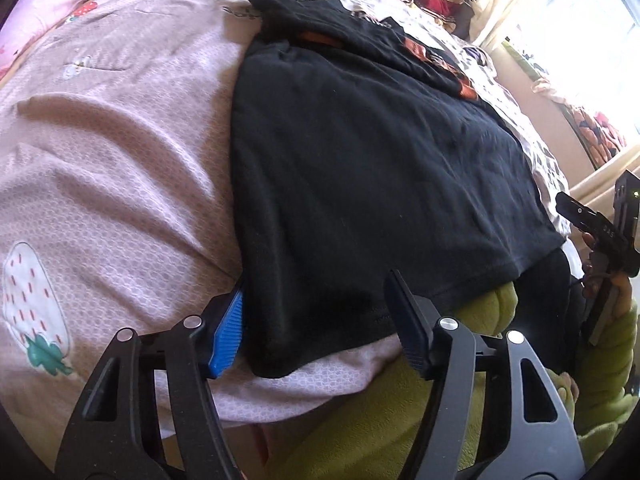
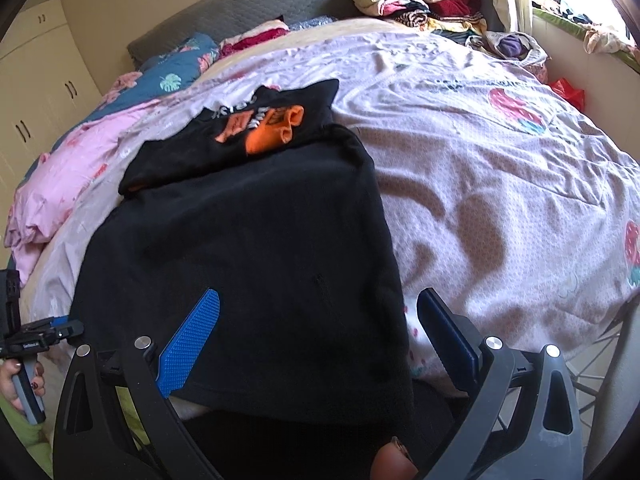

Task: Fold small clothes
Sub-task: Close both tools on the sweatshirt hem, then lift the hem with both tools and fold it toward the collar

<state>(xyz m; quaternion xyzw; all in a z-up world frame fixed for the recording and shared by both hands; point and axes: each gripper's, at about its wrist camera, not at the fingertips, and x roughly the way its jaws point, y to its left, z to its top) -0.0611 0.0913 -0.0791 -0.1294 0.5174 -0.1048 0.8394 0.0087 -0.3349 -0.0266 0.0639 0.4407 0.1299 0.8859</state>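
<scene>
A black garment (image 1: 360,168) lies spread flat on the pink strawberry bedsheet (image 1: 120,160), its hem at the bed's near edge. It also shows in the right wrist view (image 2: 248,248). A second black garment with orange print (image 2: 256,128) lies just beyond it, also in the left wrist view (image 1: 400,48). My left gripper (image 1: 316,312) is open, its fingers straddling the hem's left corner. My right gripper (image 2: 320,332) is open, straddling the hem's right corner. Neither holds cloth. The right gripper's body (image 1: 604,236) shows at the left view's edge.
Stacks of folded clothes (image 2: 424,0) sit at the far corner of the bed by the window. Pillows and a pink quilt (image 2: 72,168) lie along the left side. Wardrobe doors (image 2: 36,92) stand at left. The person's green fleece sleeve (image 1: 380,420) is near.
</scene>
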